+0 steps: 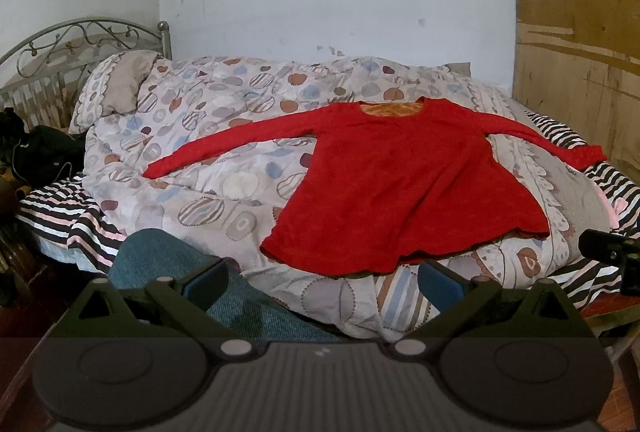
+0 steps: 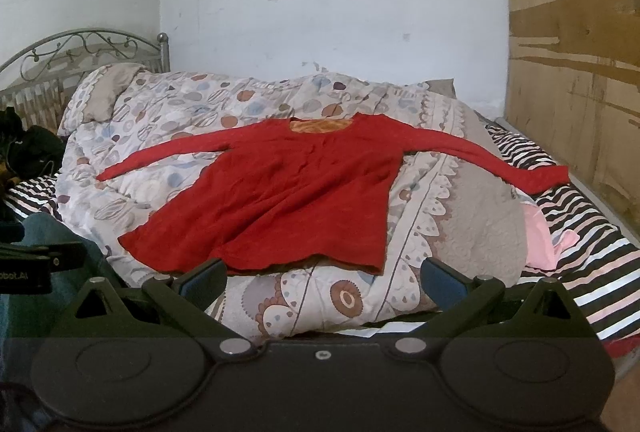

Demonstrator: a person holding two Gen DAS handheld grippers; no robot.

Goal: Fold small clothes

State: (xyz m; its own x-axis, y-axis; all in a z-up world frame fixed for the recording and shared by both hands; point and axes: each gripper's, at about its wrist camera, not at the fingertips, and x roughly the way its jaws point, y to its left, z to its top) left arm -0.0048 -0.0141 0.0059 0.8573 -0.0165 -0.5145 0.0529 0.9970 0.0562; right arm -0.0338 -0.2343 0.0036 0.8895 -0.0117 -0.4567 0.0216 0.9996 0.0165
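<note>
1. A red long-sleeved top (image 1: pixel 400 187) is lying flat on a patterned quilt (image 1: pixel 208 135), front up, with both sleeves stretching out to the sides and the neckline pointing toward the wall.
2. The quilt is covering most of a bed that is wearing a black, white and pink striped sheet (image 1: pixel 60 216); the garment's right sleeve cuff is reaching onto the stripes near a wooden panel (image 1: pixel 580 31).
3. The left gripper (image 1: pixel 322 282) is hovering just short of the hem, its blue-padded fingers (image 1: pixel 204 282) spreading wide and gripping nothing.
4. The right gripper (image 2: pixel 322 282) is likewise hanging in front of the hem, its fingers (image 2: pixel 444 280) standing wide apart with nothing between them.
5. In the right wrist view the top (image 2: pixel 280 199) is sitting left of centre, its hem just beyond the fingertips, though touching or not I cannot tell.
6. A blue-green fabric (image 1: pixel 180 264) is showing under the left gripper at the bed's near edge.
7. A metal headboard (image 1: pixel 60 47) is standing at the far left, with a pillow (image 1: pixel 120 87) leaning near it and dark items (image 1: pixel 36 147) piling beside the bed.
8. A pink cloth (image 2: pixel 544 236) is lying on the stripes to the right of the quilt.
</note>
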